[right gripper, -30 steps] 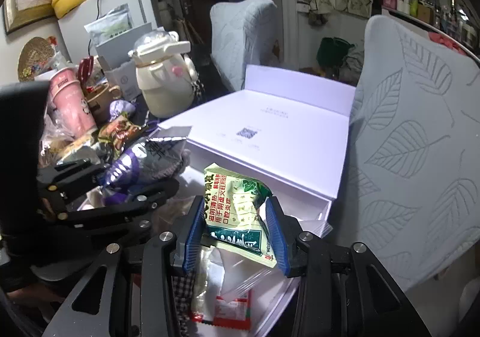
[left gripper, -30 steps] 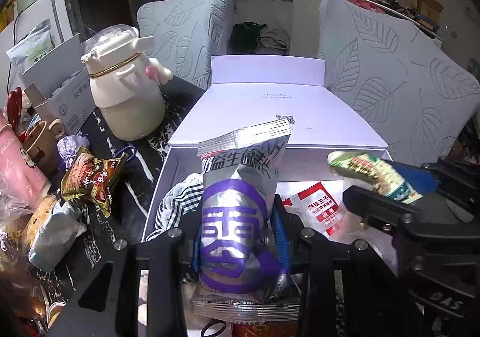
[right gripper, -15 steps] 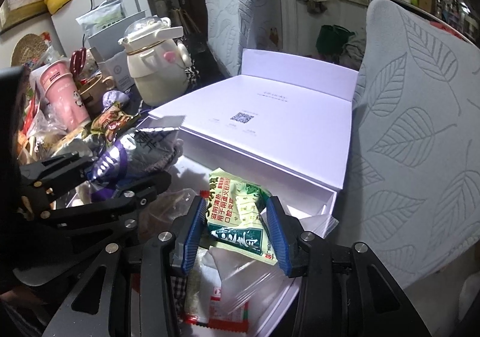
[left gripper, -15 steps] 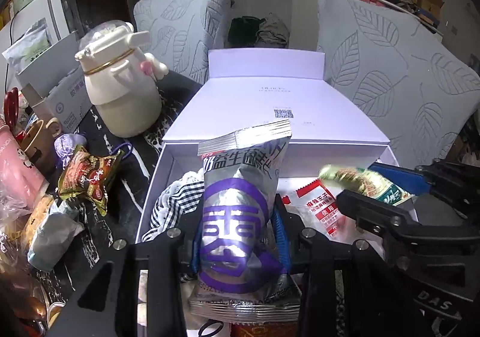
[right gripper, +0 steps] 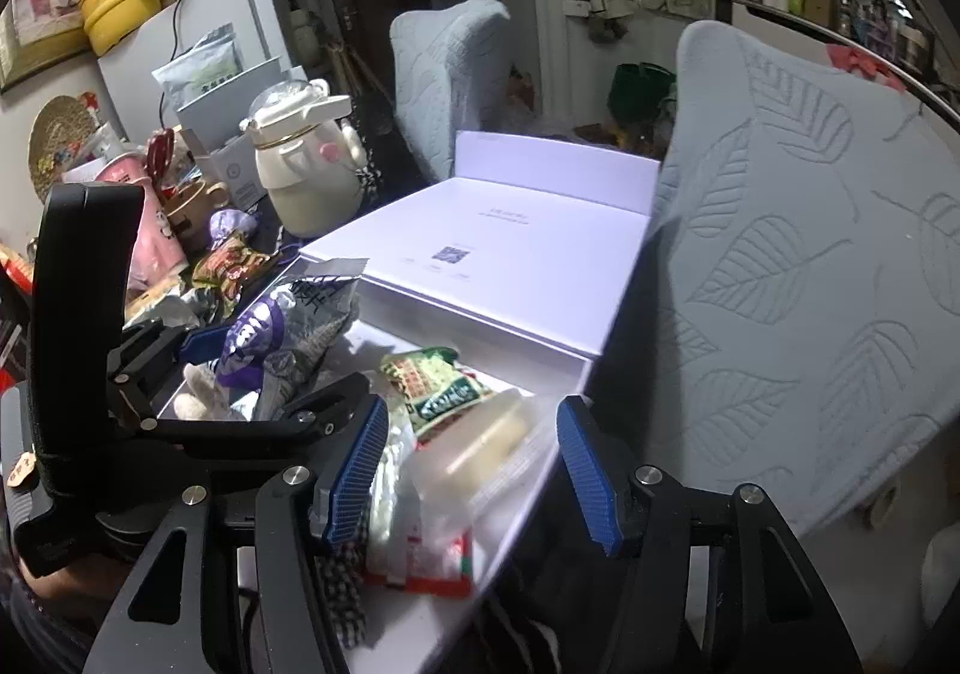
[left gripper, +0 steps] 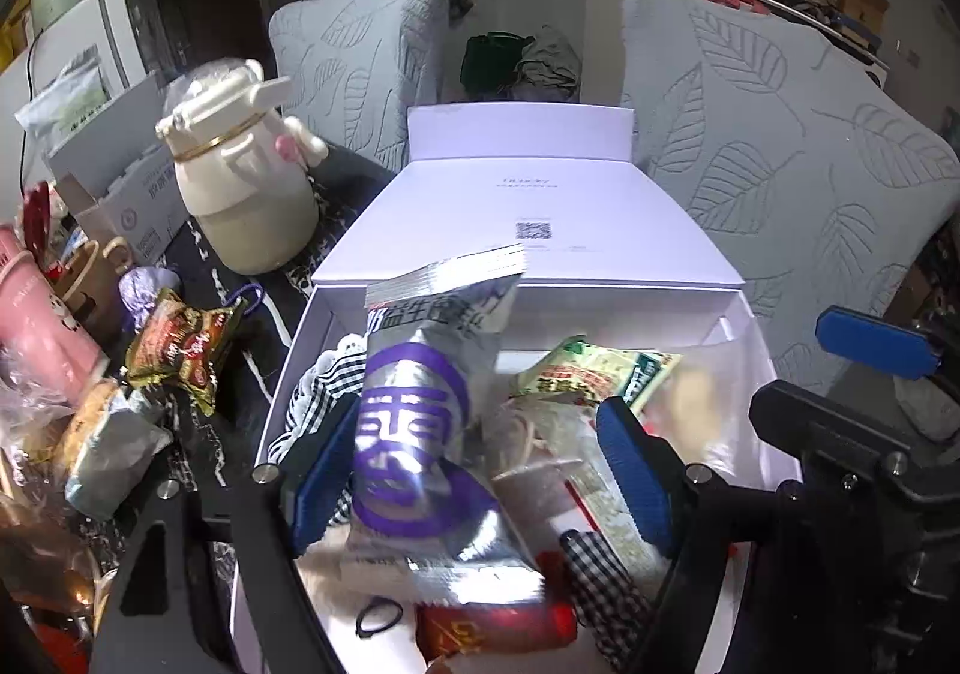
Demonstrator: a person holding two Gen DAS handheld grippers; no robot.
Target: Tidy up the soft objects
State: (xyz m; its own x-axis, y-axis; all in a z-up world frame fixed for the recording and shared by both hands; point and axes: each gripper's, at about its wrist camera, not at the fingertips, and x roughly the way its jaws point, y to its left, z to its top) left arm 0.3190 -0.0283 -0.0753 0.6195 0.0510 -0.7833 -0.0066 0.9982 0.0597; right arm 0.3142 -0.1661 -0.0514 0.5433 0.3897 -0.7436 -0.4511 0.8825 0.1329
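Release step, both packets just dropped into white box (left gripper: 744, 326). Left gripper (left gripper: 480, 470) jaws just been opening, silver-purple snack bag (left gripper: 414, 422) between them, pads clear of it, bag leaning loose in box. Right gripper (right gripper: 474, 470) also just been opening, released; green packet (right gripper: 441, 383) lying in box just ahead of it. Next: withdraw both, fetch gold-red packet (left gripper: 180, 350) on table (left gripper: 252, 386), left of left gripper.

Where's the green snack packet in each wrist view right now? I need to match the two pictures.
Left wrist: green snack packet lies in the white box, right of centre, behind the left gripper.
Right wrist: same packet, centre, beyond the right gripper.
Shared landmark: silver-purple pouch.
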